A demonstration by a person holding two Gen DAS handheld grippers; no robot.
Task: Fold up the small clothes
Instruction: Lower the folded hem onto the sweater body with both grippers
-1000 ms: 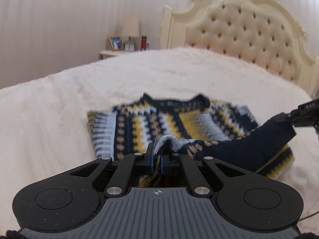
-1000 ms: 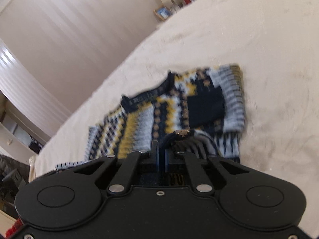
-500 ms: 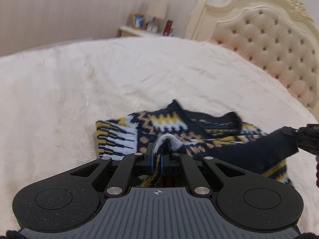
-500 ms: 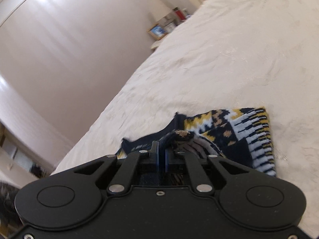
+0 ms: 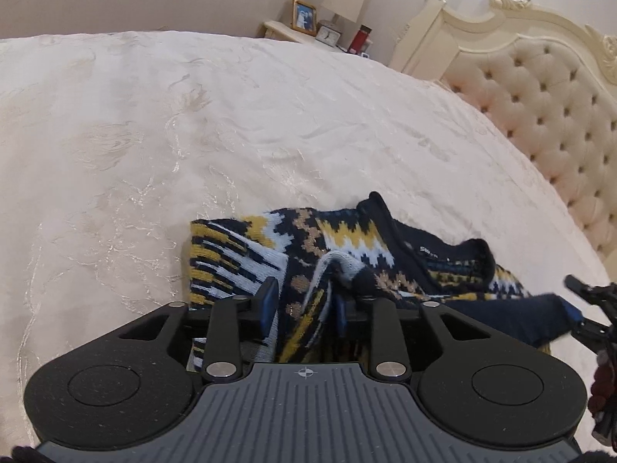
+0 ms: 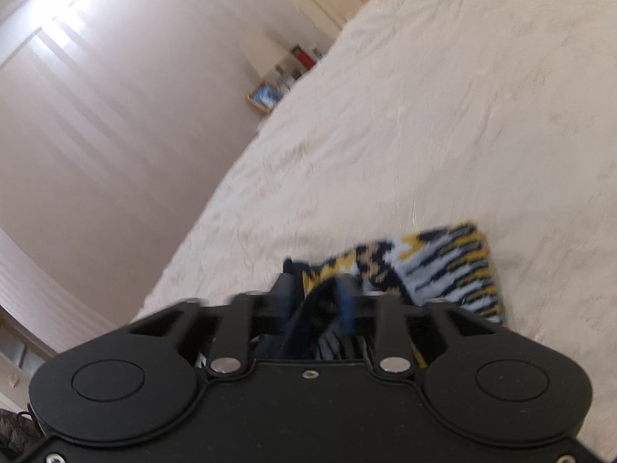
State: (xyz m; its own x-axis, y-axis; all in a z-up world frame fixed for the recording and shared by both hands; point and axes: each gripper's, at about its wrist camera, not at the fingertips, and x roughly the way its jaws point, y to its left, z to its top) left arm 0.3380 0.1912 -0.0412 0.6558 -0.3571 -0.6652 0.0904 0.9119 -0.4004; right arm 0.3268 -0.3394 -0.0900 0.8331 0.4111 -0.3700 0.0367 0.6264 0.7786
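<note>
A small knitted sweater [image 5: 347, 239] in navy, yellow and white lies folded over itself on the cream bedspread [image 5: 193, 135]. My left gripper [image 5: 304, 305] hangs low over its near edge and its jaws are opening. A raised fold of the knit stands between the fingers, and the left finger [image 5: 270, 301] is clear of it. At the right edge of the left wrist view, my right gripper [image 5: 574, 305] has its jaws opening around a navy flap. In the blurred right wrist view the right gripper [image 6: 316, 297] stands apart with navy cloth loose between its fingers, and the sweater [image 6: 443, 270] lies just beyond.
A tufted cream headboard [image 5: 540, 96] rises at the right. A nightstand [image 5: 293, 32] beyond the bed's far edge carries a photo frame, a lamp, a clock and a red item. Wide bedspread stretches to the left of and beyond the sweater.
Both grippers carried the held edge of the sweater forward and down over the rest of the garment. Both were shut on the fabric before and now stand parted.
</note>
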